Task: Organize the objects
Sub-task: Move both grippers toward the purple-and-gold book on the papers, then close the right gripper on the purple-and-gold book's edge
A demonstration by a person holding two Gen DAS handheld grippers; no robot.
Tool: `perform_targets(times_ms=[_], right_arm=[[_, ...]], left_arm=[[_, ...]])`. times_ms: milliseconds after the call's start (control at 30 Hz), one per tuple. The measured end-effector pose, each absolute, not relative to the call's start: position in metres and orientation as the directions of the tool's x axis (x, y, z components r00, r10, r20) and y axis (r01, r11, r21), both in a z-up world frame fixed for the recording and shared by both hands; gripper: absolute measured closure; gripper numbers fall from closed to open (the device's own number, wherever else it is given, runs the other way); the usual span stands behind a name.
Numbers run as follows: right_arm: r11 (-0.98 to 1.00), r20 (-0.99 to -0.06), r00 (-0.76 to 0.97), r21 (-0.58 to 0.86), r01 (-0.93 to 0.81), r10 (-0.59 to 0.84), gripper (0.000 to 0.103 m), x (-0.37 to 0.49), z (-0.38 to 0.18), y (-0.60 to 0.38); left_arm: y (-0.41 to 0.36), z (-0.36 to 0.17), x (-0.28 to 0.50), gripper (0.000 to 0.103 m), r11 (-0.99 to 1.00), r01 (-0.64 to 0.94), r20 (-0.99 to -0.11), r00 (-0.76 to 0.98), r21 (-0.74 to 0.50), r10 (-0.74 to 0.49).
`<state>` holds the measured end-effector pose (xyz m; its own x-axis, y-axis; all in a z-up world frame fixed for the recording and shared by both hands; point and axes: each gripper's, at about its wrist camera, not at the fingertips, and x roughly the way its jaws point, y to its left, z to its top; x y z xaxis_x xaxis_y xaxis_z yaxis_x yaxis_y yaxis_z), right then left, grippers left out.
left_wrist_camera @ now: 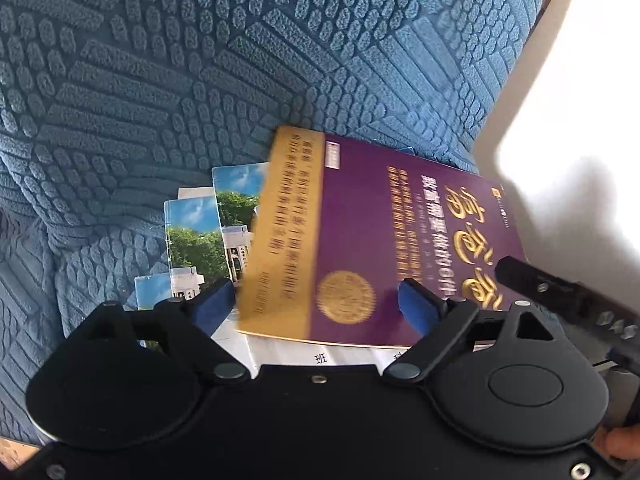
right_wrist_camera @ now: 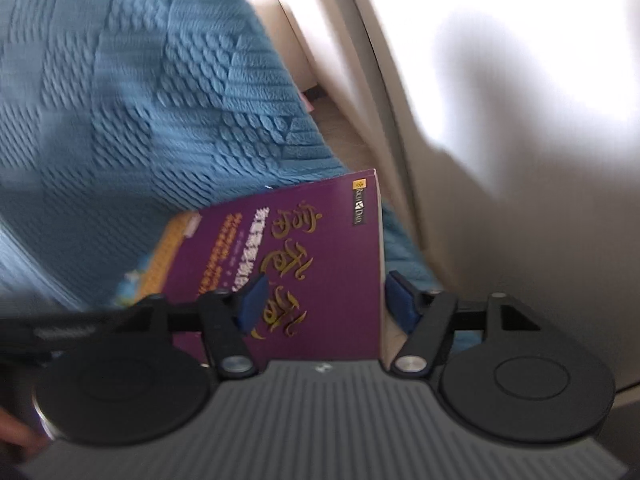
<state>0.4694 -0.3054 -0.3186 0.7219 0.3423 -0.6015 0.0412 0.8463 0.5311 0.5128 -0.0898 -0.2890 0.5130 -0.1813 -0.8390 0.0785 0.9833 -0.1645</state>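
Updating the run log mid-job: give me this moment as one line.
left gripper: open over purple book | right gripper: open, straddling book's edge | book atop photo booklets on blue cushion

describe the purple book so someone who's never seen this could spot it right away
Start at the blue textured sofa cover and drop to the small pile of printed matter lying on it. The purple book lies on top, over booklets with tree photos and a white sheet. Only it has a deep purple cover with gold lettering, a gold seal and a gold band.
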Motion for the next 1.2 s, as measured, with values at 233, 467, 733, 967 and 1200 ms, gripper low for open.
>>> perform_targets(times_ms=[233,467,733,967,1200], right_arm=[[0.720,-0.462,0.785,0.694,0.030,0.412,0.041,0.457,-0.315,-0.325],[0.453,-0.328,0.805,0.888,0.083,0.495,0.043,0.452,-0.337,-0.353],[0.337,-0.337,0.789,0.925,0.176,0.514,0.052,0.445,-0.356,-0.359],[0.175,-0.237,0.811,0.970,0.168,0.534,0.054,0.434,-0.363,-0.363],[0.038,-0.229,0.819,0.968,0.247,0.526,0.062,0.424,-0.380,-0.363]], left_arm=[[-0.093,-0.291,0.510,0.014,0.983,0.088,-0.835,0.518,-0.164,-0.185],[-0.088,-0.289,0.507,0.014,0.982,0.092,-0.831,0.523,-0.168,-0.191],[-0.085,-0.290,0.509,0.014,0.984,0.076,-0.830,0.529,-0.161,-0.177],[-0.083,-0.290,0.510,0.013,0.983,0.087,-0.830,0.528,-0.159,-0.181],[-0.083,-0.290,0.510,0.013,0.986,0.073,-0.828,0.536,-0.150,-0.166]])
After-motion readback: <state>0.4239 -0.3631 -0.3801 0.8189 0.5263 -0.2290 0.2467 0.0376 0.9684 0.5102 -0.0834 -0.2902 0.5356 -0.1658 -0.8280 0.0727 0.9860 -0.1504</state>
